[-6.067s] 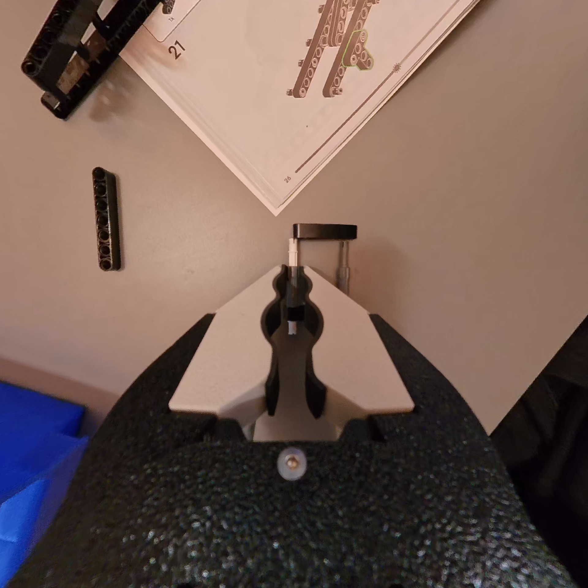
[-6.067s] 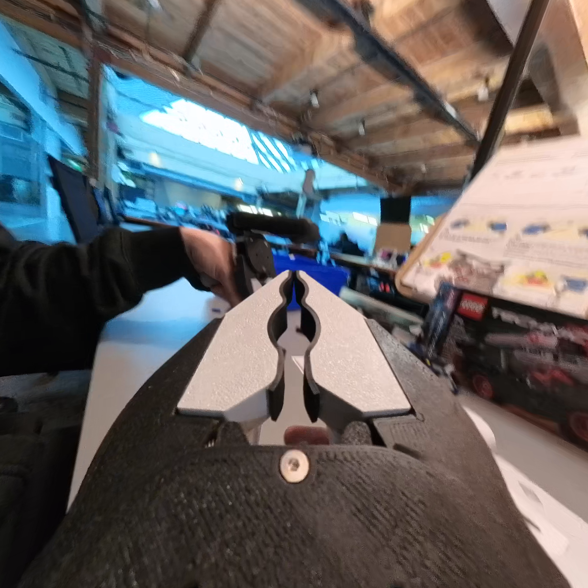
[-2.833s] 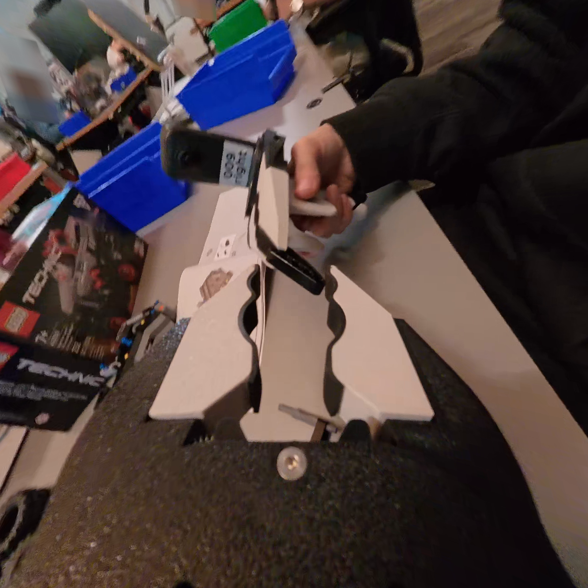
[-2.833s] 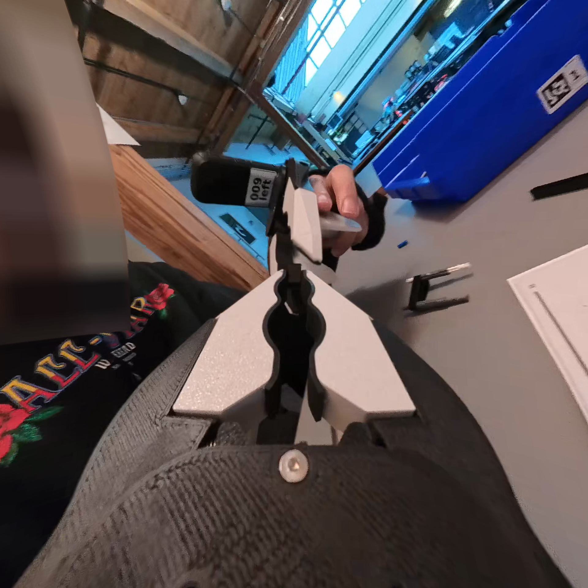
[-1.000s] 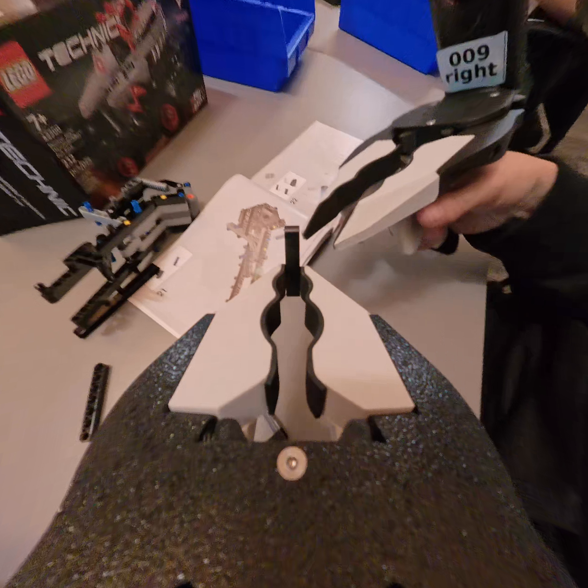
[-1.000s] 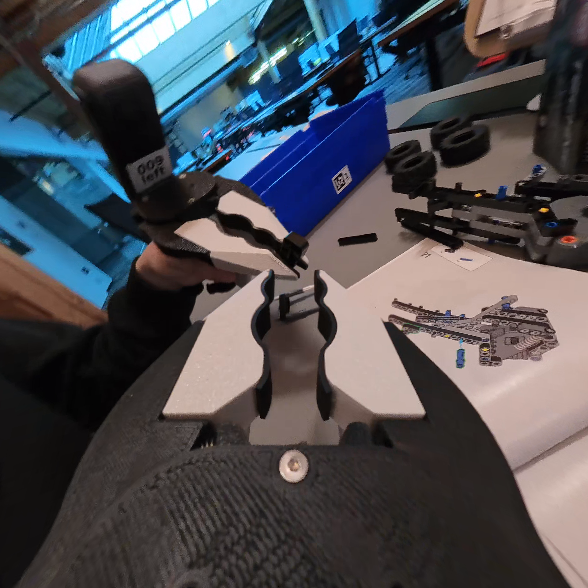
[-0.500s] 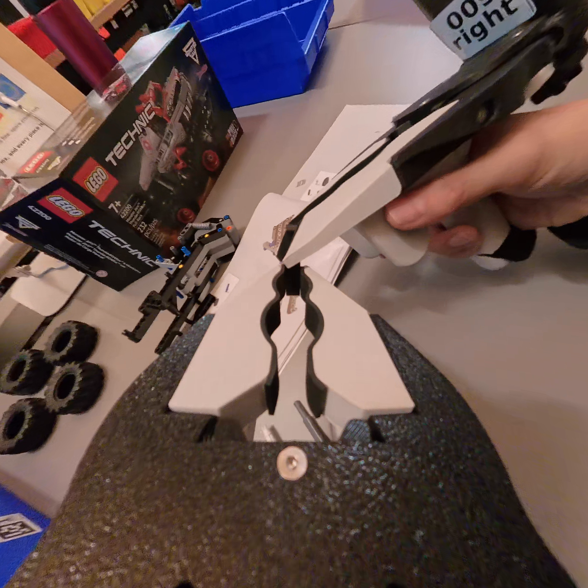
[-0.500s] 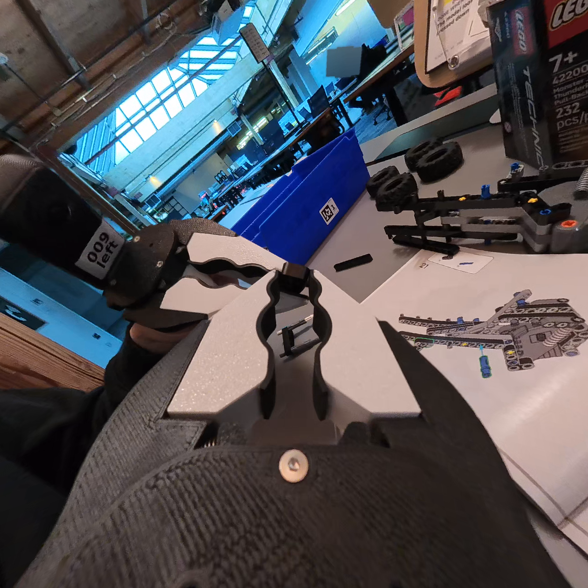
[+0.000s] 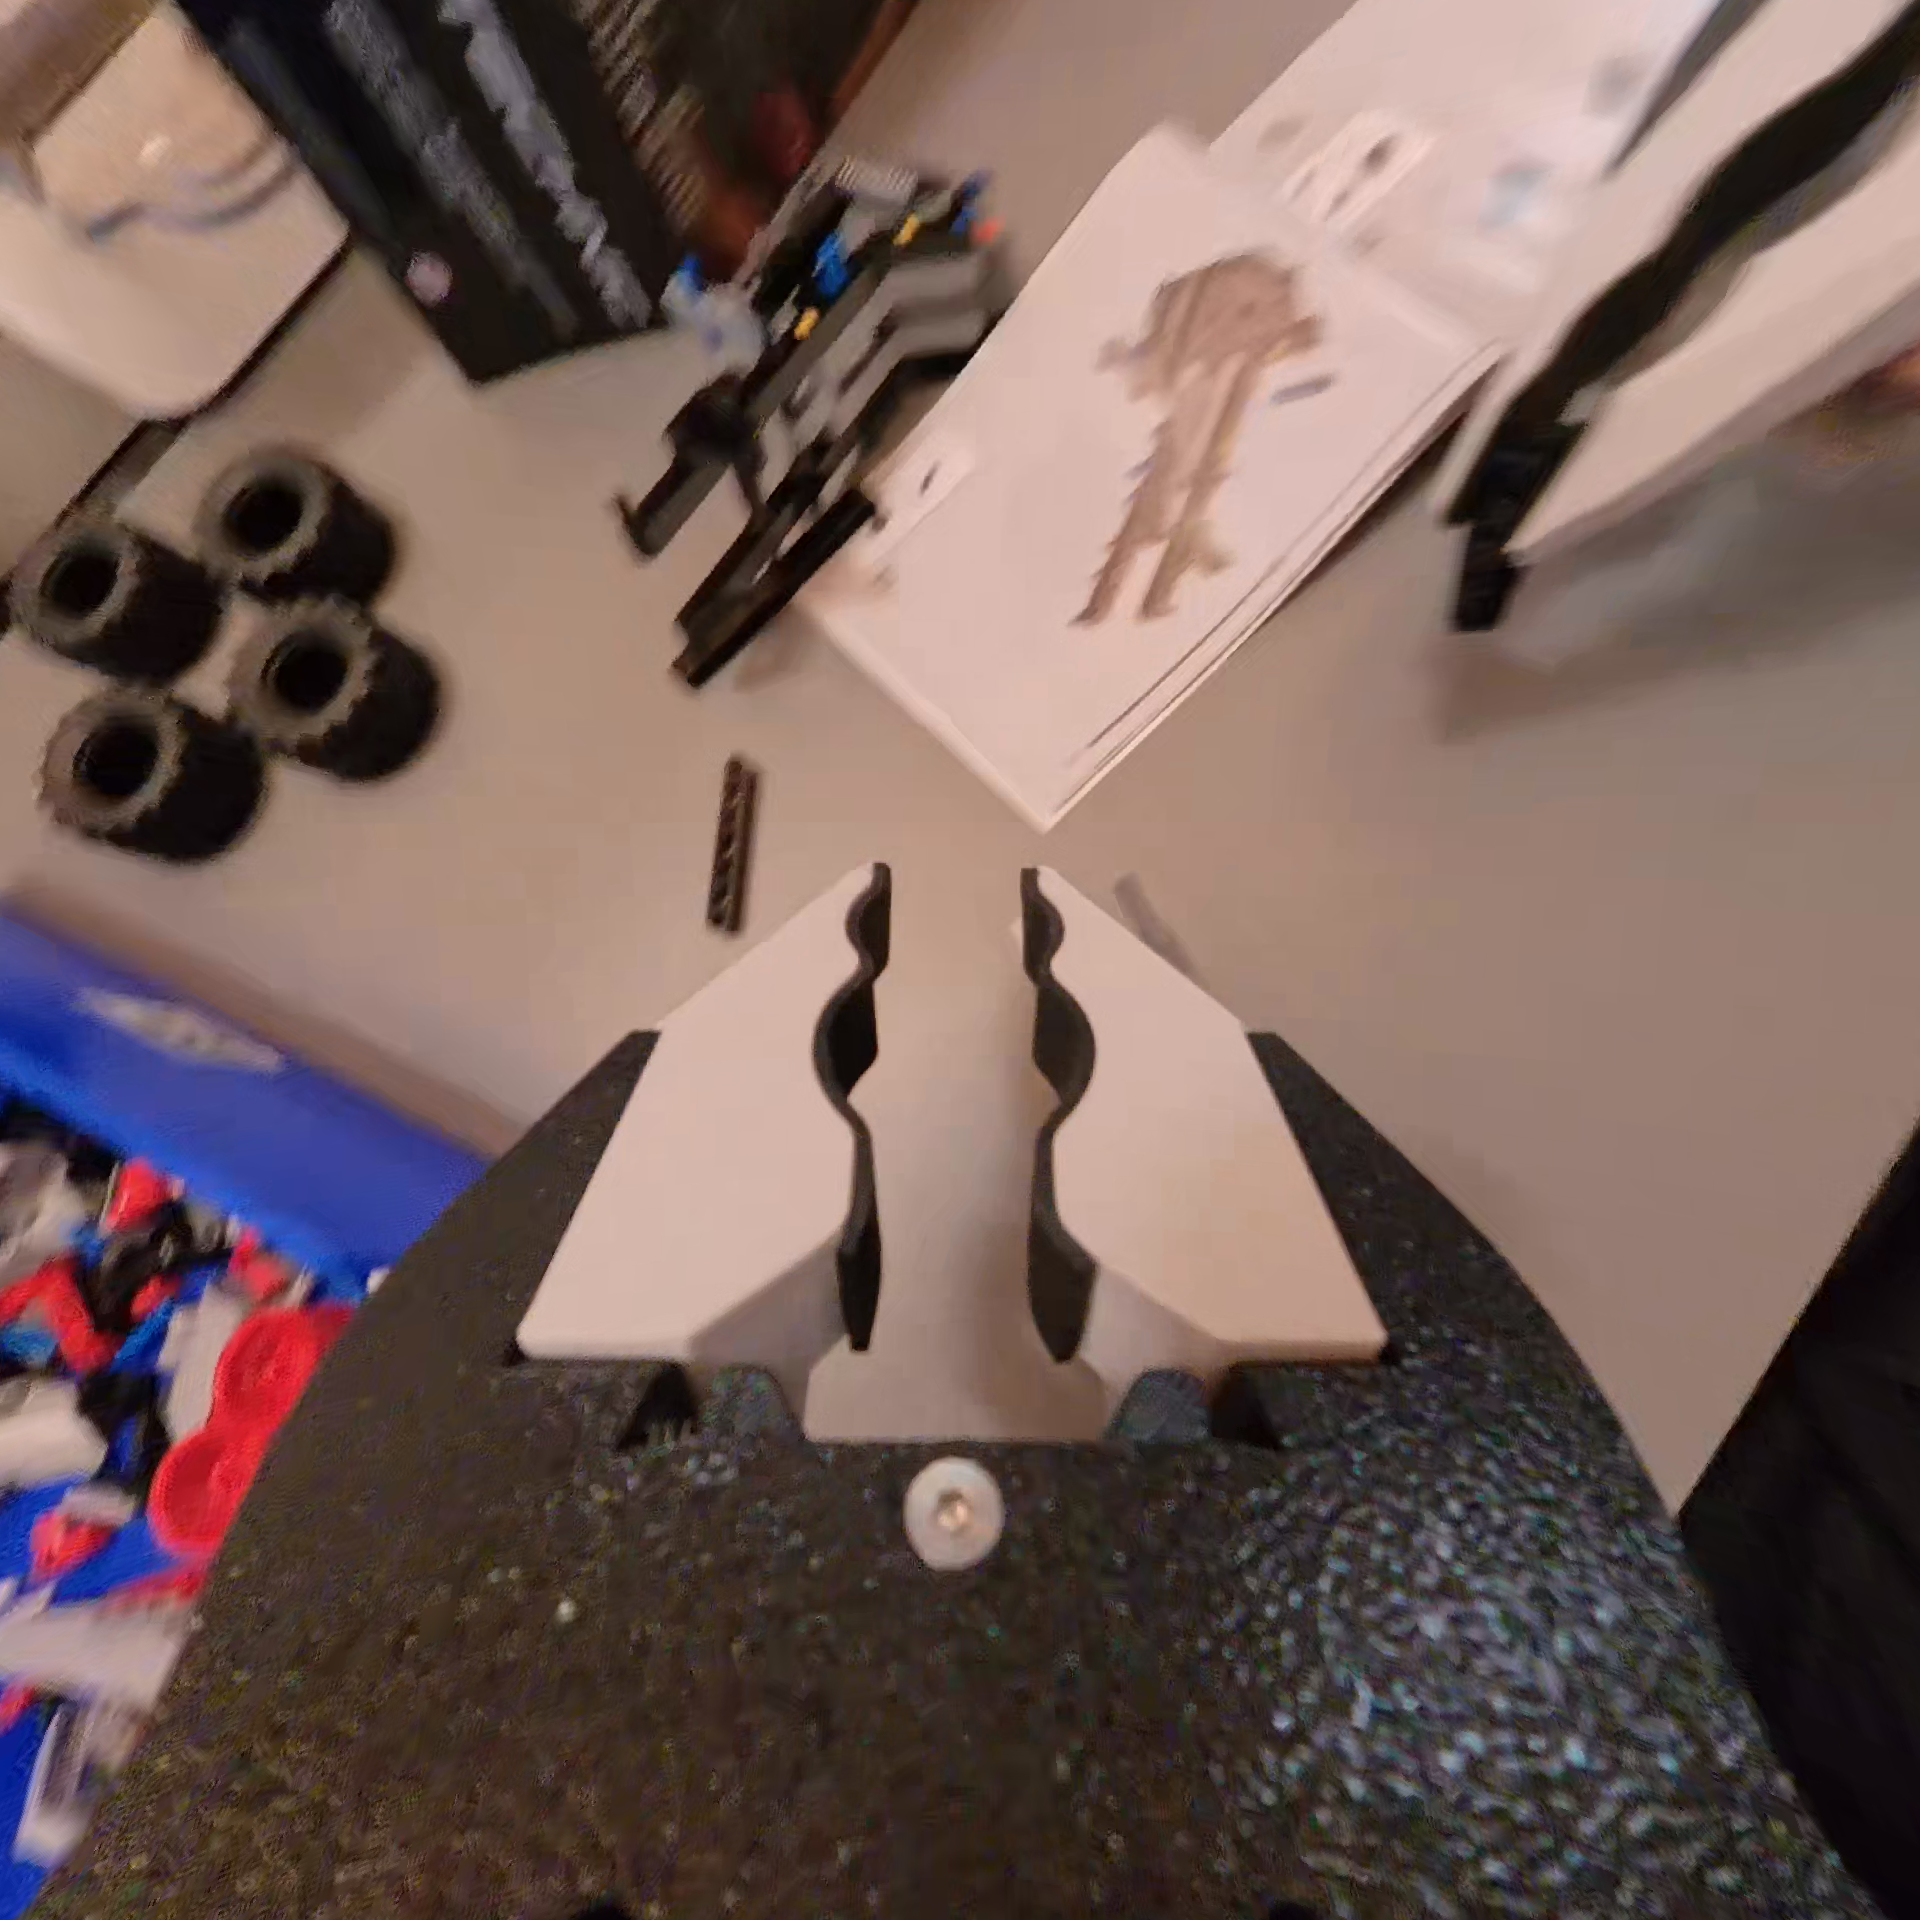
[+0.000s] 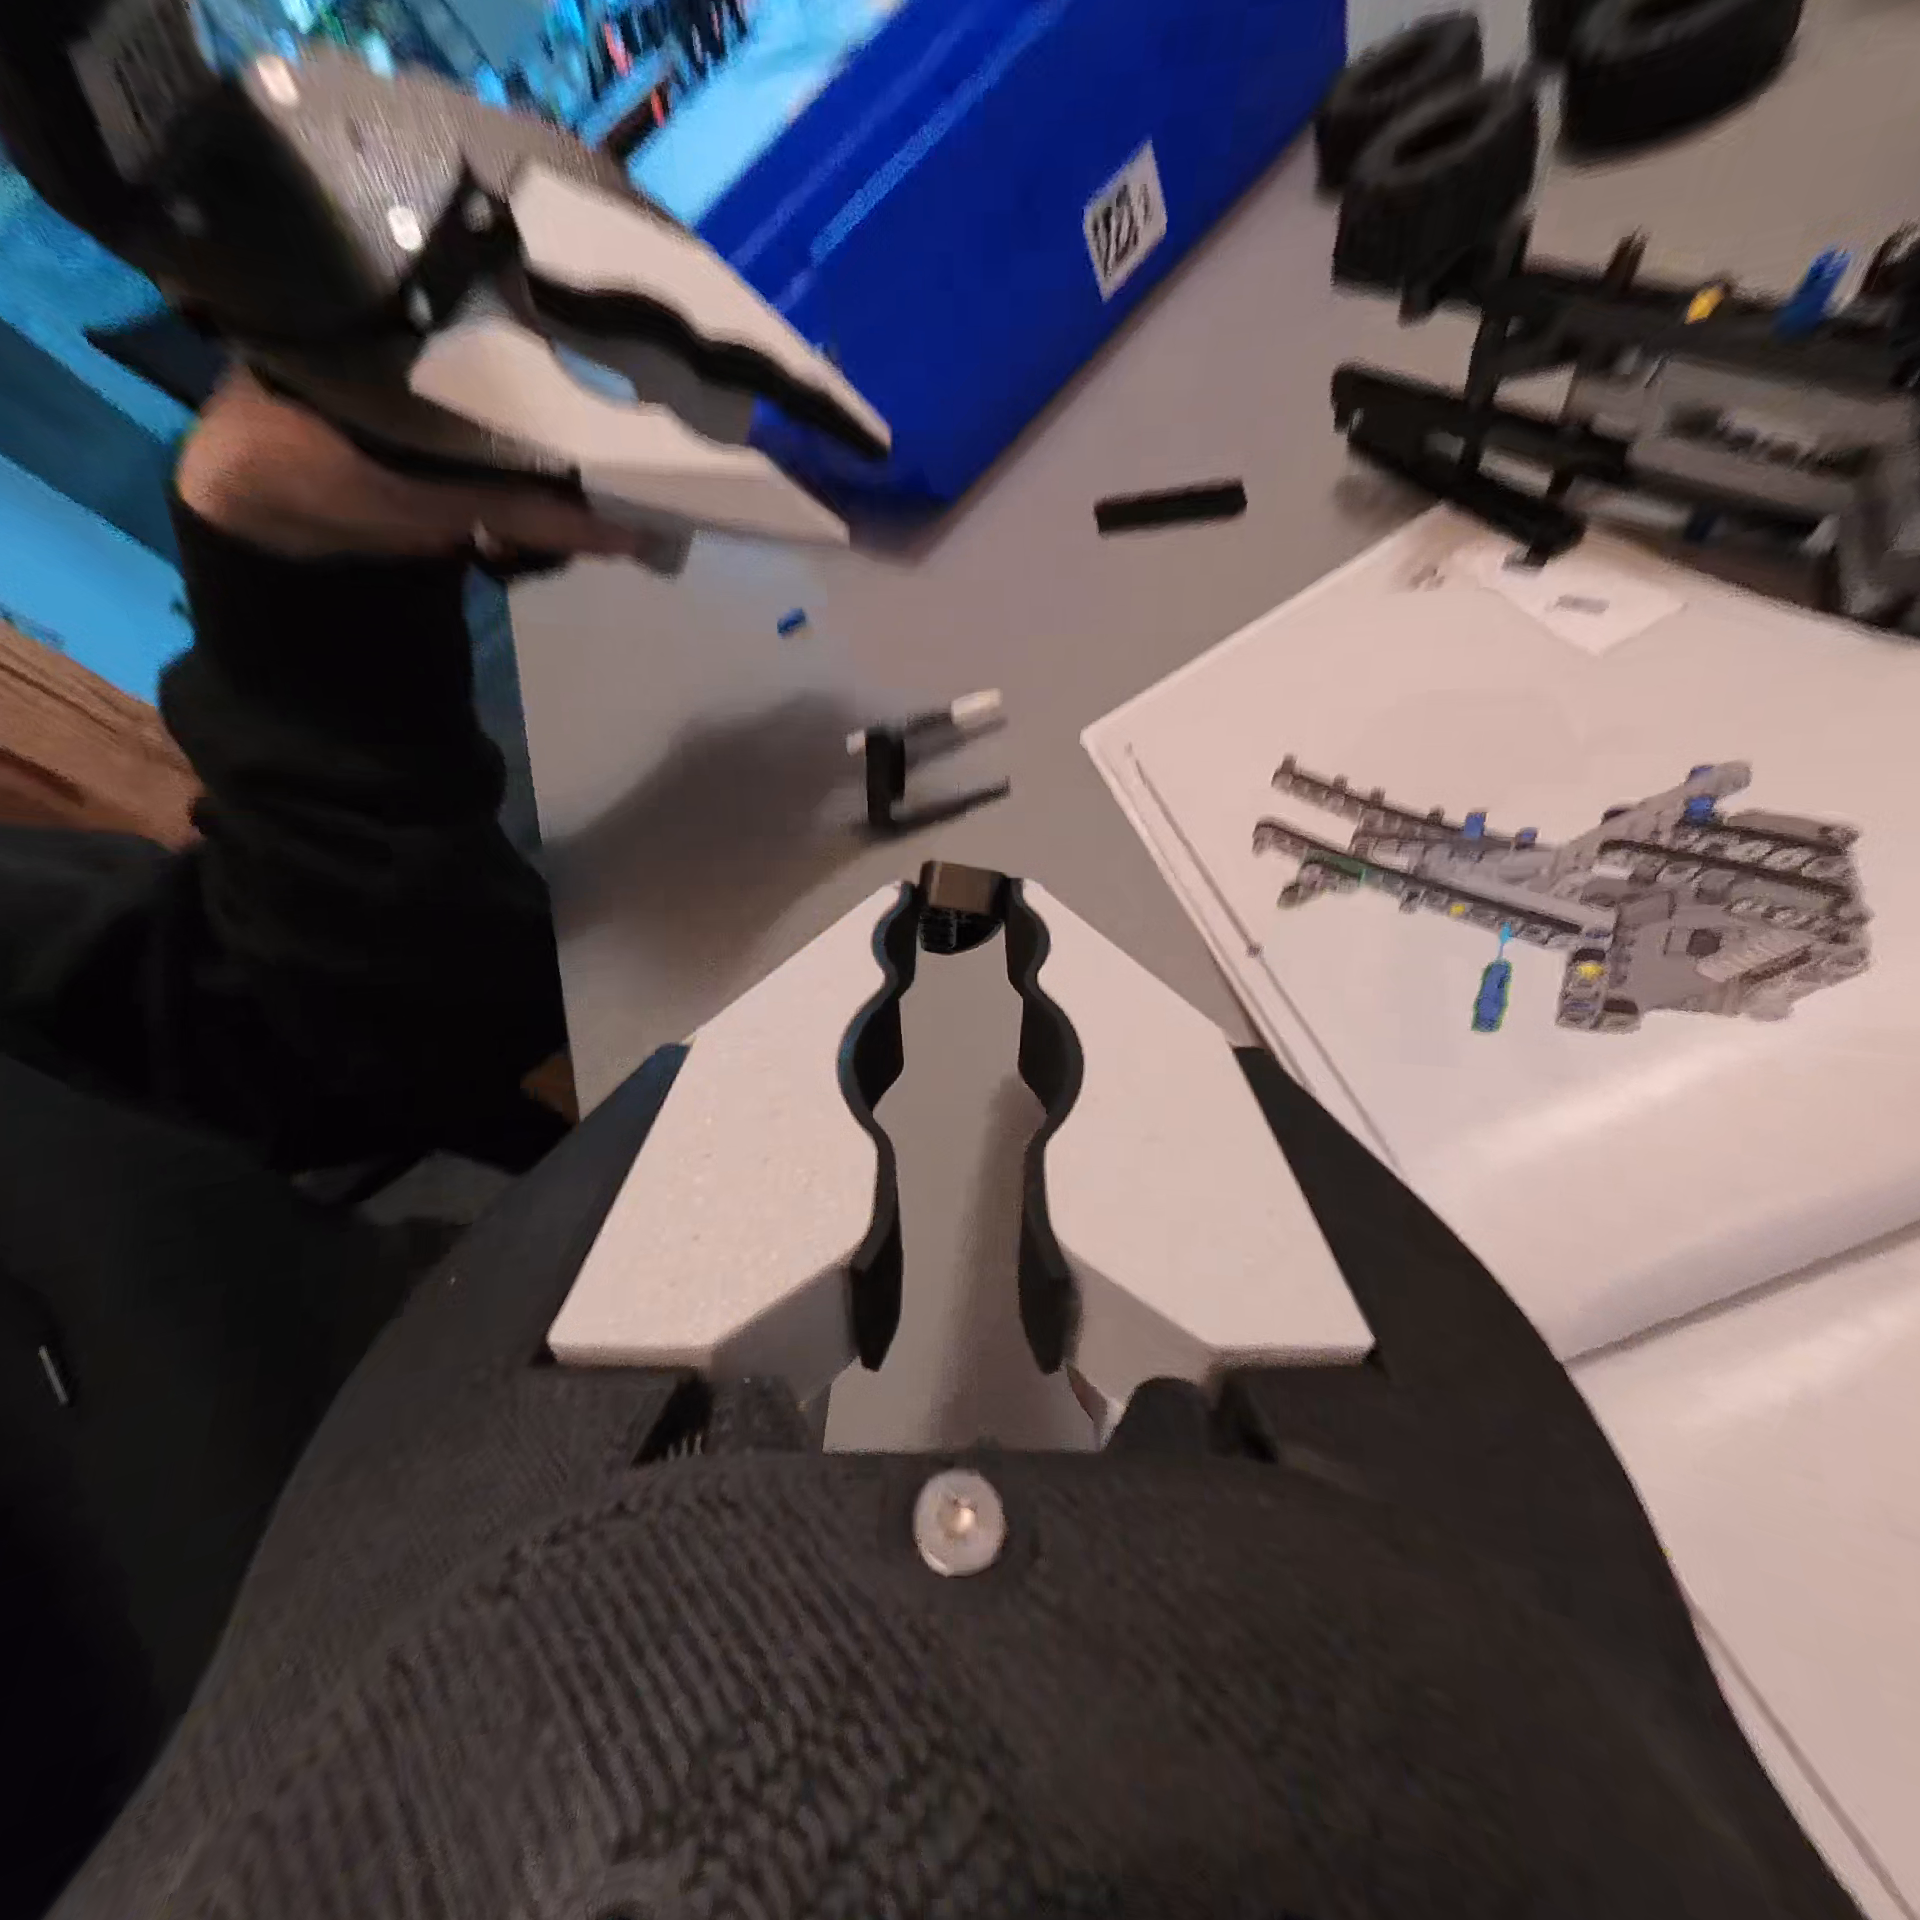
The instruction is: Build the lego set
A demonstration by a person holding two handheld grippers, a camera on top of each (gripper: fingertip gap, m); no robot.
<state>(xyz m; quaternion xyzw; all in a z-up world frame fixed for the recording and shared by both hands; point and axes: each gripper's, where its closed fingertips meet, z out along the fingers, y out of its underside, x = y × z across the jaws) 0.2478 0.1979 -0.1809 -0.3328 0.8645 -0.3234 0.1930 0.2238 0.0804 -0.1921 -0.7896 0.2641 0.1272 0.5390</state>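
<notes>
Your right gripper [image 10: 961, 894] had its tips pinched on a small black beam [image 10: 956, 906], while your left gripper [image 9: 954, 883] hung spread and empty above the grey table [image 9: 1455, 935]. By my reckoning you were only partway in: the half-built chassis [image 9: 821, 343] lay by the open instruction booklet [image 9: 1143, 499]. Four black tyres [image 9: 208, 644], a loose long black beam [image 9: 731, 844] and a small axle-and-beam piece [image 10: 920, 764] sat unattached, and a blue bin [image 9: 156, 1247] held more parts.

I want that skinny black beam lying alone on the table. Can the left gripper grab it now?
Probably yes: the left gripper is open and empty, and the black beam lies alone just ahead of its fingertips, with nothing between them.
</notes>
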